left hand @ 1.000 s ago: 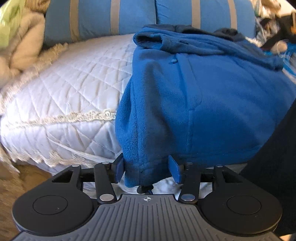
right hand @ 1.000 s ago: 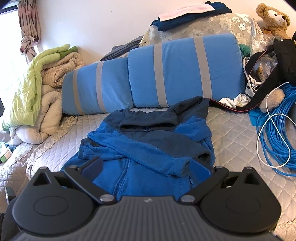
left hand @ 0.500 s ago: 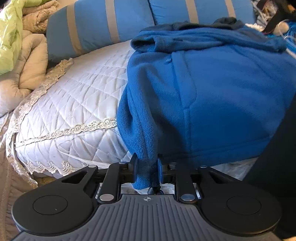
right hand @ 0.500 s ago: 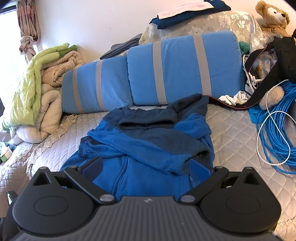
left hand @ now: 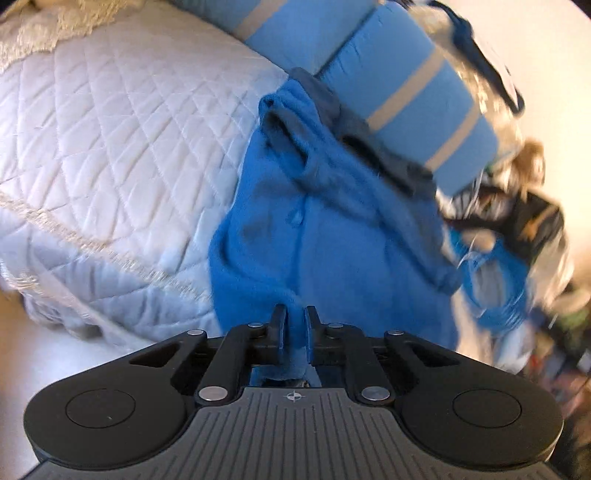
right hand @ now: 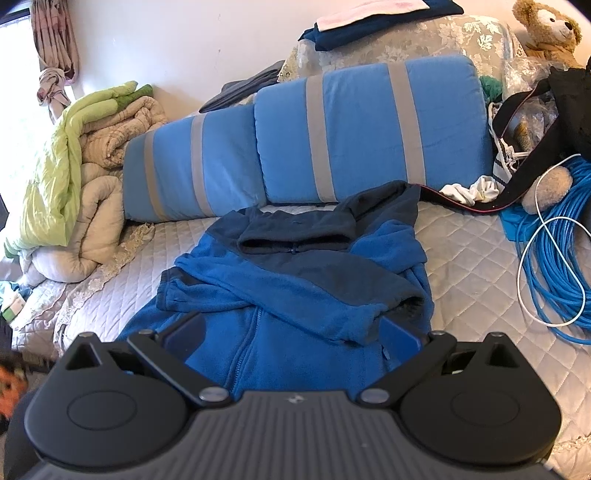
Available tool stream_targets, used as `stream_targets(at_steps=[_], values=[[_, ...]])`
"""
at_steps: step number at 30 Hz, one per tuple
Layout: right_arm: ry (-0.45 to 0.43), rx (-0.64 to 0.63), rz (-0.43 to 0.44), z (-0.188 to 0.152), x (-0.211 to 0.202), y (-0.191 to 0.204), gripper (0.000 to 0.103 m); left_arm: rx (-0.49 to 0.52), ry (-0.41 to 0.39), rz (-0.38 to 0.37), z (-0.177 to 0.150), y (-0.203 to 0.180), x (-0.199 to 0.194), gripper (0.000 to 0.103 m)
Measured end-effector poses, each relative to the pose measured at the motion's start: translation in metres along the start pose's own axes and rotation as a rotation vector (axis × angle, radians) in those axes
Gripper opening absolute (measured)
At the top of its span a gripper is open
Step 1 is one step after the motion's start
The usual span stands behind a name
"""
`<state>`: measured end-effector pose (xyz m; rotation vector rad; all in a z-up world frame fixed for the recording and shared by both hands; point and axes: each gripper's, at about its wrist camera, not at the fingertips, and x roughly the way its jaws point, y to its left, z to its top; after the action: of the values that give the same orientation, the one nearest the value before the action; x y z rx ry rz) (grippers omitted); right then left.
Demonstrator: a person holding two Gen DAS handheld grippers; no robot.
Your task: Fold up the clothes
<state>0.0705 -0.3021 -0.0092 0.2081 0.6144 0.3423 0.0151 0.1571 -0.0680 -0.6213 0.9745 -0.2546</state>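
- The blue fleece jacket (right hand: pixel 295 306) lay face up on the quilted bedspread (right hand: pixel 465 266), its dark collar end toward the striped blue cushions (right hand: pixel 369 136) and its hem at the near edge of the bed.
- Both sleeves were crossed over the chest; the zip ran down the middle of the front.
- The left gripper (left hand: pixel 294 328) was clamped on the jacket's hem corner, with a fold of blue fleece pinched between its two closed fingers (left hand: pixel 277 328).
- In the left wrist view the jacket (left hand: pixel 332 236) rose from the gripper toward the cushions (left hand: pixel 417 107); the picture was tilted and blurred.
- The bedspread (left hand: pixel 110 140) filled the left of that view, with a lace trim line across it.
- The right gripper (right hand: pixel 291 332) was spread wide, its fingers (right hand: pixel 184 328) set on either side of the jacket's lower front; nothing sat between them.
- Whether the right fingers touched the cloth could not be told.
- A coil of blue cable (right hand: pixel 554 266) lay on the bed to the right of the jacket, apart from it.
- Folded blankets (right hand: pixel 81 177) were piled at the left end of the bed.
- A teddy bear (right hand: pixel 546 26) sat at the upper right, behind the cushions.
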Motion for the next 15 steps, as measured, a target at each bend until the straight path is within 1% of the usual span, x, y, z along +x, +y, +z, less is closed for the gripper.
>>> stream_targets(at_steps=[1, 2, 3, 5, 8, 9, 10, 11, 12, 14, 15], values=[[0.001, -0.001, -0.001, 0.001, 0.001, 0.001, 0.103, 0.005, -0.003, 0.008, 0.008, -0.006, 0.002, 0.003], [0.002, -0.001, -0.002, 0.001, 0.002, 0.002, 0.103, 0.008, -0.008, 0.013, 0.015, -0.012, 0.003, 0.000], [0.002, -0.002, 0.000, 0.001, 0.003, 0.004, 0.103, 0.010, -0.013, 0.017, 0.022, -0.019, 0.005, 0.000], [0.001, -0.007, 0.009, 0.001, 0.003, 0.006, 0.103, 0.034, 0.000, 0.050, 0.033, -0.031, 0.007, 0.000], [0.000, -0.036, 0.017, 0.000, 0.003, 0.012, 0.103, 0.146, -0.022, 0.127, 0.017, -0.030, 0.007, 0.001], [0.002, -0.046, 0.018, 0.000, 0.003, 0.013, 0.103, 0.185, -0.030, 0.154, 0.011, -0.030, 0.007, 0.004], [0.002, -0.049, 0.017, -0.001, 0.002, 0.013, 0.103, 0.224, -0.039, 0.180, 0.005, -0.029, 0.008, 0.007], [0.003, -0.052, 0.016, -0.001, 0.001, 0.012, 0.103, 0.263, -0.047, 0.207, -0.001, -0.029, 0.008, 0.021], [0.003, -0.054, 0.014, -0.002, 0.000, 0.011, 0.103, 0.302, -0.055, 0.233, -0.007, -0.028, 0.008, 0.038], [0.004, -0.051, 0.012, -0.003, -0.002, 0.007, 0.103, 0.379, -0.072, 0.286, -0.019, -0.027, 0.008, 0.050], [0.004, -0.042, 0.011, -0.003, -0.003, 0.005, 0.103, 0.418, -0.080, 0.312, -0.025, -0.026, 0.008, 0.054]])
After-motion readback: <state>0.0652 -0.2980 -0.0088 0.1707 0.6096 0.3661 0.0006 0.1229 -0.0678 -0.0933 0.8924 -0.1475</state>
